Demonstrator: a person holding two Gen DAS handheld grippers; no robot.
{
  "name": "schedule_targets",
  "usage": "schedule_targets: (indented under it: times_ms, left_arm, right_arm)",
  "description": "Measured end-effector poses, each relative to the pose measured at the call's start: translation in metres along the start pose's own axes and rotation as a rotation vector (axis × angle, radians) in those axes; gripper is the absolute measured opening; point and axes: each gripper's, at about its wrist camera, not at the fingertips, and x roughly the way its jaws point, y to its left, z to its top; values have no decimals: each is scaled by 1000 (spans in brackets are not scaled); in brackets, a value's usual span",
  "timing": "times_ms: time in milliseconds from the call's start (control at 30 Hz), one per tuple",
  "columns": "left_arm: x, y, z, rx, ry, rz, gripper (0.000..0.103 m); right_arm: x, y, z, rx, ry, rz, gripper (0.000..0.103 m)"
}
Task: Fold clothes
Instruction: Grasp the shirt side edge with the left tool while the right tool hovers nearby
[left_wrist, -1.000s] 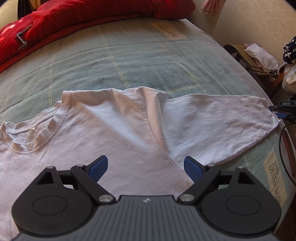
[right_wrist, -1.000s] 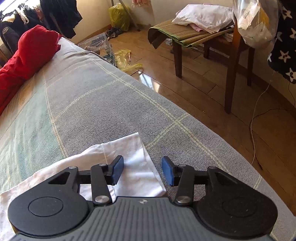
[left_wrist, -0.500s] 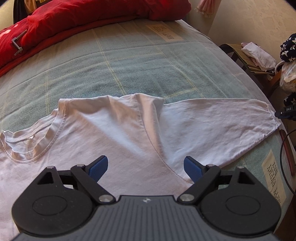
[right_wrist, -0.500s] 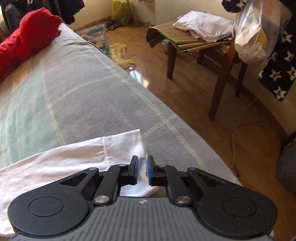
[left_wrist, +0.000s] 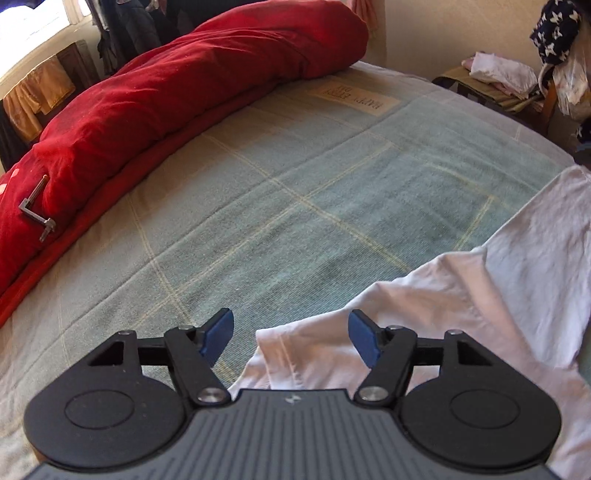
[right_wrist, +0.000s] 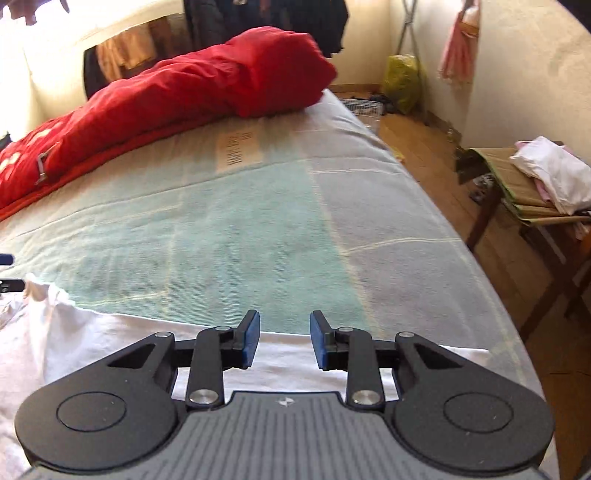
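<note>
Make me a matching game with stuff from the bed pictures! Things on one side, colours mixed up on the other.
Things:
1. quilt
2. shirt
3. bedspread
4. bag

Colours:
a. white
b. yellow
c. red
d. pale green

Pairs: 1-c, 2-a, 3-d, 4-b
</note>
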Motion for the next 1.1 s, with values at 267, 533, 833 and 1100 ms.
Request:
schedule_targets:
  times_ms: [267,533,833,1100]
  left_arm:
    - [39,32,-7,11,63,-174,61]
    - [39,35,-9,-84,92,-278,8]
    - [38,47,-19,-249,86,-264,8]
    - [33,44,-16,-272,82,-224,8]
  right_arm:
    - [20,54,9,-123,31,119,34]
    - [36,91,18,-244,50,204,41]
    - [76,115,16,-521,140,298,50]
    - [92,126,14,-633,265,325,2]
